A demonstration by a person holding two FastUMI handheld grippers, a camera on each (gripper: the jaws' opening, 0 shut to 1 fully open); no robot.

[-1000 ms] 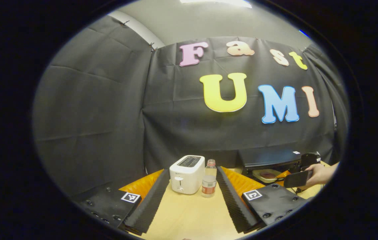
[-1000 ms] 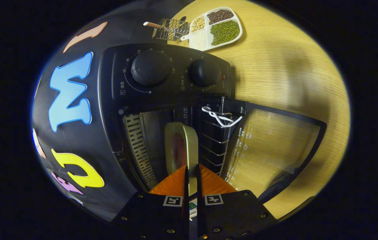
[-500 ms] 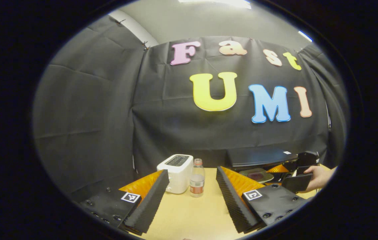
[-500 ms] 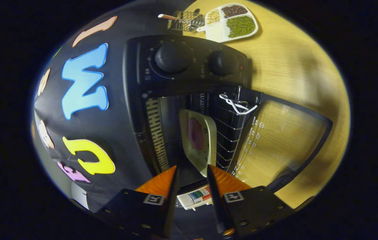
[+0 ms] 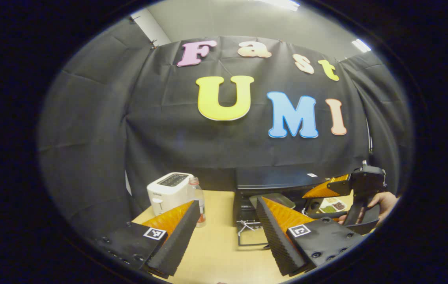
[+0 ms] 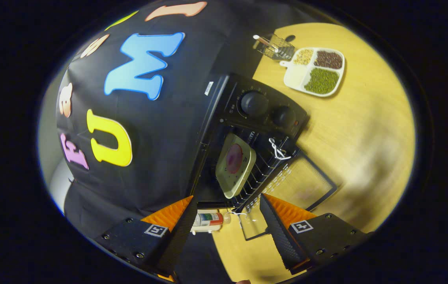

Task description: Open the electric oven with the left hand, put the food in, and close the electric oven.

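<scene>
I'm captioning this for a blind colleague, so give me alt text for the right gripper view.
A plate of food rests on the rack inside the black electric oven, whose glass door hangs open over the wooden table. The right gripper is open and apart from the plate. A divided dish of beans lies beyond the oven.

Left gripper view: low over counter (image 5: 220, 244), level, facing booth wall; oven (image 5: 275, 185) at mid-distance, right of centre. Right gripper view: rolled sideways, above and back from oven (image 6: 247, 138), looking into open cavity. Shared: oven, bottle (image 5: 198, 199), bean tray (image 6: 315, 71).
</scene>
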